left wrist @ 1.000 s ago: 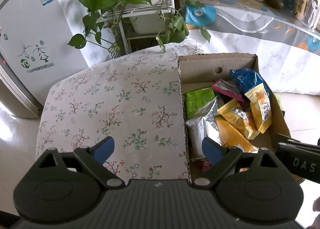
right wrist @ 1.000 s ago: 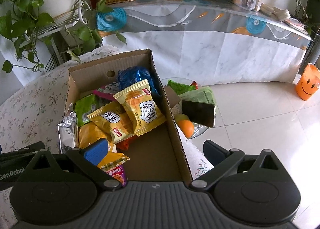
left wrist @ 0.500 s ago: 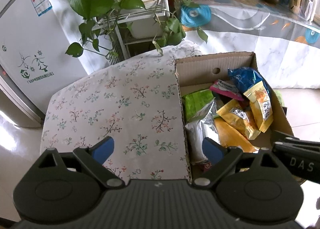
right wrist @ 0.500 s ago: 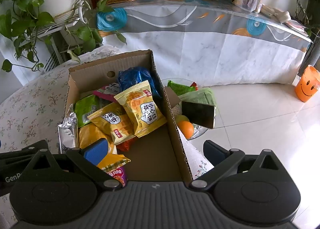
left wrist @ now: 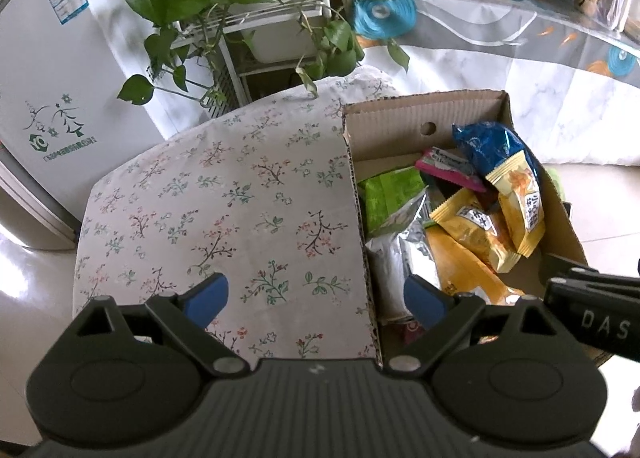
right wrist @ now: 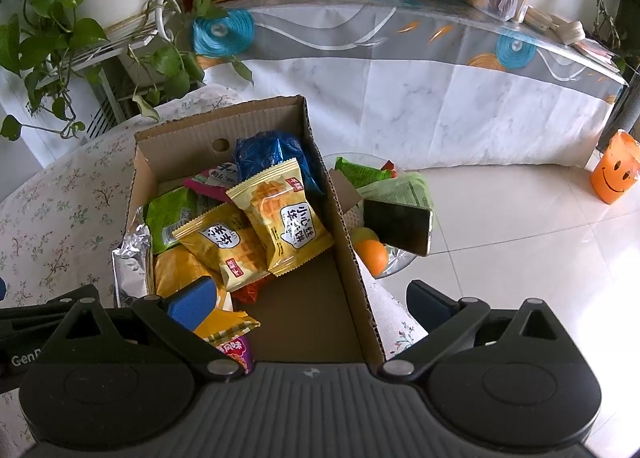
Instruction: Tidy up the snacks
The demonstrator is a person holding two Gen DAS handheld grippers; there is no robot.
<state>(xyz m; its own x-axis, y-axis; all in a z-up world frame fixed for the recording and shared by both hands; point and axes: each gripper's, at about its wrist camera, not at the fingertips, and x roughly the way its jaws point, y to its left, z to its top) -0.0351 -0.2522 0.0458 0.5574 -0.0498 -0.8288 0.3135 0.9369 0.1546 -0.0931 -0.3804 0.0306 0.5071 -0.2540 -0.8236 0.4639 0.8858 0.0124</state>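
An open cardboard box (left wrist: 424,120) (right wrist: 344,242) stands on a floral-cloth table (left wrist: 224,194). It holds several snack packets: yellow ones (right wrist: 280,218) (left wrist: 520,202), a blue bag (right wrist: 268,150) (left wrist: 488,144), a green one (left wrist: 390,194), a silver one (left wrist: 404,258) and a pink one (left wrist: 448,170). My left gripper (left wrist: 316,294) is open and empty, above the box's left wall and the cloth. My right gripper (right wrist: 304,298) is open and empty, above the box's near right part.
A glass side table right of the box carries a phone (right wrist: 396,224), an orange (right wrist: 372,254) and green packets (right wrist: 360,172). Potted plants on a white rack (left wrist: 256,14) stand behind. A long covered table (right wrist: 440,70) is at the back. An orange smiley bucket (right wrist: 614,168) is on the floor.
Both grippers have drawn back and up a little from the box. The packets have not moved.
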